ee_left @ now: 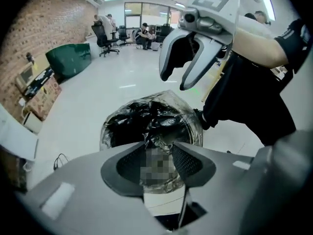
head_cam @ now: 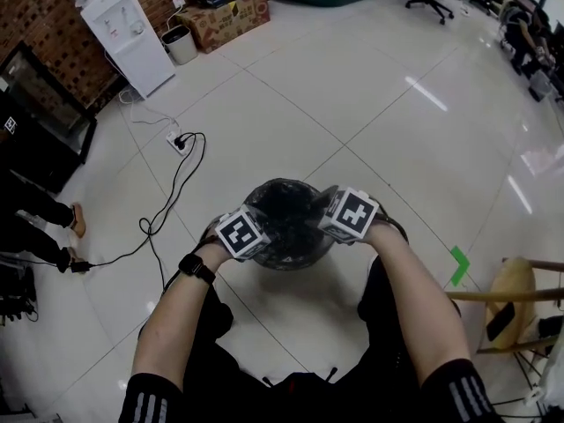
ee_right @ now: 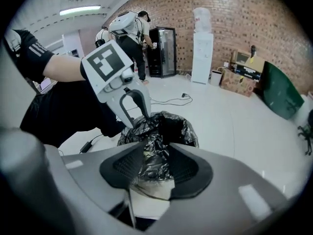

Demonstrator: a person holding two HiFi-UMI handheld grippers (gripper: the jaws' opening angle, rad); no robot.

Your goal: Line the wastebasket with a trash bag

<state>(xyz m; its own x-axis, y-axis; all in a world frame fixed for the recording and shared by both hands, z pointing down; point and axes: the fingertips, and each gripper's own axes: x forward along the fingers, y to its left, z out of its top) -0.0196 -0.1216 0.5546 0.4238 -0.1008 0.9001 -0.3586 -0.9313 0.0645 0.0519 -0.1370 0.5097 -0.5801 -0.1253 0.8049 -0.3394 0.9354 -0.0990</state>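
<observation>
Left gripper (ee_left: 157, 146), right gripper (ee_right: 154, 146): fingers partly spread, empty, above bag-lined wastebasket (head_cam: 295, 263).

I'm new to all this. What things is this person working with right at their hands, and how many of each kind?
Grippers: 2 (left gripper, right gripper)
Wastebasket: 1
Trash bag: 1, black
Total: 4
</observation>
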